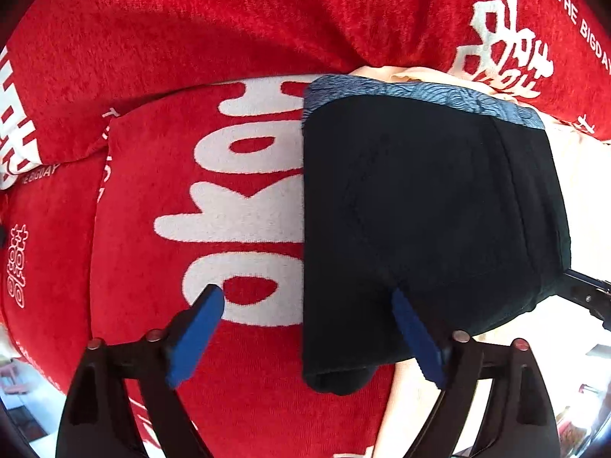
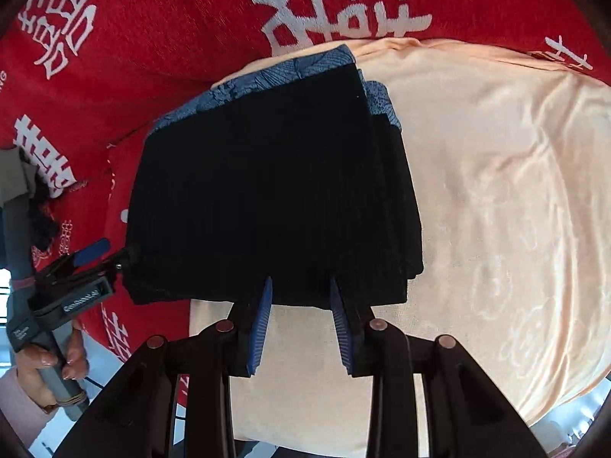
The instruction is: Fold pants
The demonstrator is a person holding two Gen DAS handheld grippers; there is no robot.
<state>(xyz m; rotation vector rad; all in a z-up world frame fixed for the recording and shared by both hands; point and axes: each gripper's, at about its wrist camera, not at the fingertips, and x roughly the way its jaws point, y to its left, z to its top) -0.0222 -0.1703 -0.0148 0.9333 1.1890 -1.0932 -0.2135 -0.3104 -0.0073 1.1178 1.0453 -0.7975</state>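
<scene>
Pants (image 2: pixel 267 191) sit as a compact black packet, blue patterned waistband at the far edge, half on the peach cloth (image 2: pixel 496 191), half on the red blanket (image 1: pixel 191 19). Both the left gripper (image 1: pixel 309 328) and right gripper (image 2: pixel 301 320) have jaws apart, holding nothing. Looks nearly finished: best just press the near edge flat, without dragging layers.

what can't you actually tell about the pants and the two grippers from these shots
- Fold layers inside the black pants: the dark top layer hides them in both views.
- Whether the right gripper touches the near edge: its fingertips meet black cloth with no visible contrast in the right wrist view.
- What lies beneath the pants: hidden; only the blue patterned cloth peeks out at the far edge.
- Left gripper: open; its right finger overlaps the pants, contact unclear.
</scene>
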